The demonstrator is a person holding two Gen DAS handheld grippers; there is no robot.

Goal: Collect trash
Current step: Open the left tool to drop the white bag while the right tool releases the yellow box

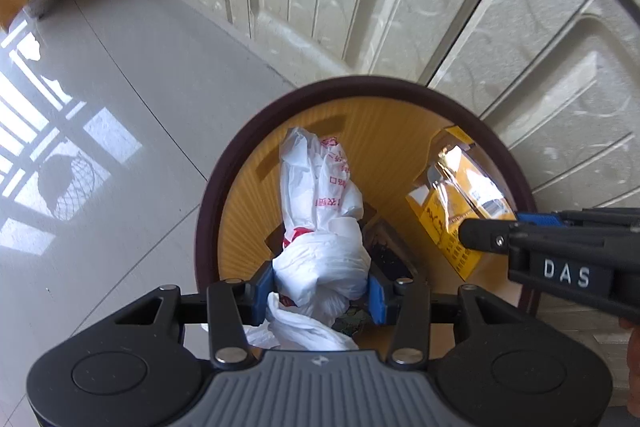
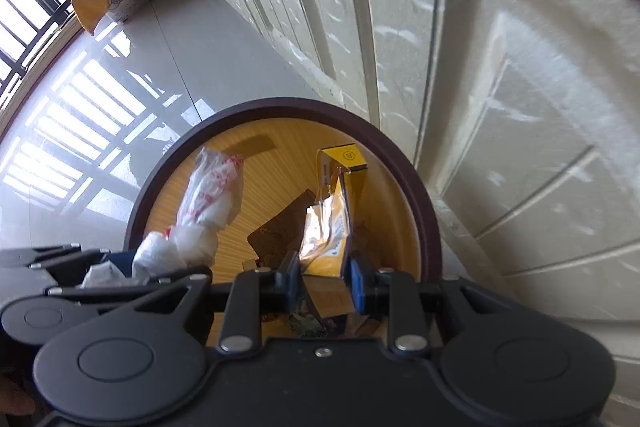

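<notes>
A: Left claw [image 1: 320, 289] over the bin [image 1: 224, 187]?
B: Yes. Its blue pads pressed on a knotted white plastic bag [image 1: 320, 223], which hung inside the bin's rim, toward its left side.
A: Right claw [image 2: 325, 281]?
B: Narrowly parted, clamped on a yellow cellophane-wrapped box [image 2: 332, 227], inside the bin's right half, nearest the cabinet doors [image 2: 520, 147].

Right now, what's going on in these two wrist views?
A person with two handheld grippers is dropping trash into a round bin. The left gripper has its jaws closed on a knotted white plastic bag; the right gripper holds a yellow cigarette pack in clear wrap. Both items are over the bin's opening, not yet released.
</notes>
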